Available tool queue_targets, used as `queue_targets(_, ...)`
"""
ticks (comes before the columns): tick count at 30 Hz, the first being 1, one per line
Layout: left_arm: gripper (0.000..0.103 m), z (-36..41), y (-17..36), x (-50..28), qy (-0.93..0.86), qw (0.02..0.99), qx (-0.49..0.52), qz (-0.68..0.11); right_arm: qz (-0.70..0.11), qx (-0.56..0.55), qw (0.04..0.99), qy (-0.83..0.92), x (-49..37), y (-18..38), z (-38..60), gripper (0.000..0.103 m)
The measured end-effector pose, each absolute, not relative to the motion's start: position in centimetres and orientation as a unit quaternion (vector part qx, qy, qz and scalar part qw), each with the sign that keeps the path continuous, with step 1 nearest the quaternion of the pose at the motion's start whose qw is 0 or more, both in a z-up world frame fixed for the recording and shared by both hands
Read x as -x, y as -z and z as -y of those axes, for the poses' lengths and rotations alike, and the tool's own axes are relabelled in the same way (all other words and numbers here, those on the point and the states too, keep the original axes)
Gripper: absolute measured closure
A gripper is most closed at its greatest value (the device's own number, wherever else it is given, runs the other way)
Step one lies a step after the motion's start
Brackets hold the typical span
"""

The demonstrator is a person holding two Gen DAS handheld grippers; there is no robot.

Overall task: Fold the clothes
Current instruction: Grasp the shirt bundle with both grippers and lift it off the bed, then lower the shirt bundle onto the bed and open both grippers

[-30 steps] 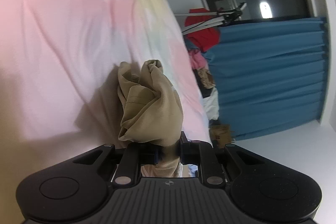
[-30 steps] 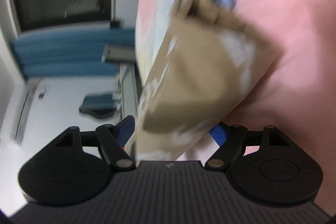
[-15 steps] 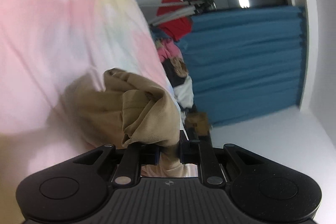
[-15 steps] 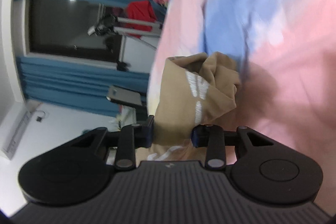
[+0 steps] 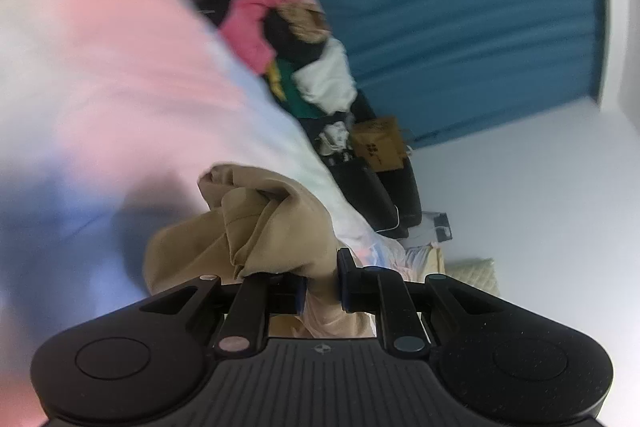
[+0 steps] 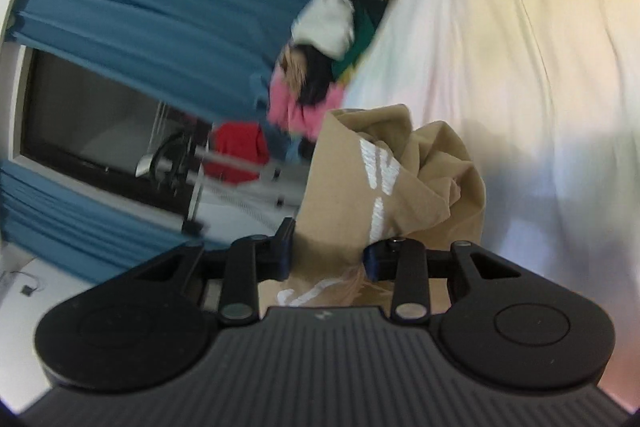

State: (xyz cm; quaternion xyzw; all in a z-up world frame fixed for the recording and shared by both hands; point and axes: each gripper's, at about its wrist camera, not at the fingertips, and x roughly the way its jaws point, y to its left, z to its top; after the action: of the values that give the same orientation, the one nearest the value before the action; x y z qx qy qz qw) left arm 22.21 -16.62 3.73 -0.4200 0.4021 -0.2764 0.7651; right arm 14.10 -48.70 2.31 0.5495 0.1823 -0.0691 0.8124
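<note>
Both grippers grip the same tan garment (image 5: pixel 276 227), bunched right at the fingertips in each wrist view. Left gripper (image 5: pixel 320 287): jaws nearly together, pinching a thick wad of the tan fabric that balloons up and to the left of the jaws. Right gripper (image 6: pixel 326 255): its jaws have just been closing and now clamp a wider fold with white print on it (image 6: pixel 380 179); the cloth fills the gap between the pads.

The garment is off the pastel bedspread (image 5: pixel 120 67), hanging between the two hands rather than lying flat. So the relation that matters: cloth sits dead ahead of each gripper, neither hand nearer than the other, and its long axis probably runs hand to hand. Cannot confirm that, since neither view shows the span between the grips and both frames are motion-blurred.

Judgement: this is the lift-and-spread step, with the folding itself hardly begun. Next move needs the hands pulled apart to tension the cloth, then lowered onto the bedspread.

Containers: none visible. A loose pile of clothes (image 5: pixel 288 43) lies at the bed's far edge by the blue curtain (image 5: pixel 460 7); a brown bag (image 5: pixel 378 143) is beside it, contents unseen.
</note>
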Motion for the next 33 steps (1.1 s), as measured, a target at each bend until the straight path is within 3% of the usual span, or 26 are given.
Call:
queue_targets(7,0.086,26.2,-2.2,-27.8,0.288,0.805,0.340,-0.390,-0.128,-0.517,0.840,0.108,-18.4,0.9,54.1,0.066)
queue_targets(13,0.086,25.6,7.0,-26.2,0.284,0.807,0.275,-0.439,-0.199,-0.522,0.817,0.143,-18.2,10.1,53.7,0.066)
queue_targets(17,0.084,23.8,10.5,-23.8,0.284,0.806,0.241,-0.460,-0.235,-0.518,0.810,0.146,-14.8,13.1,51.6,0.066)
queue_targets(22,0.067,23.5,10.9,-23.3,0.275,0.811,0.174,-0.487,-0.275,-0.514,0.798,0.153,-13.7,14.6,50.6,0.058)
queue_targets(27,0.024,24.6,6.3,-21.7,0.275,0.840,0.106,-0.456,-0.331,-0.520,0.763,0.193,-13.0,12.1,50.1,0.052)
queue_targets(33,0.009,24.5,-0.9,-17.6,0.287,0.866,0.058,-0.405,-0.335,-0.462,0.798,0.194,-9.9,4.2,48.3,0.049)
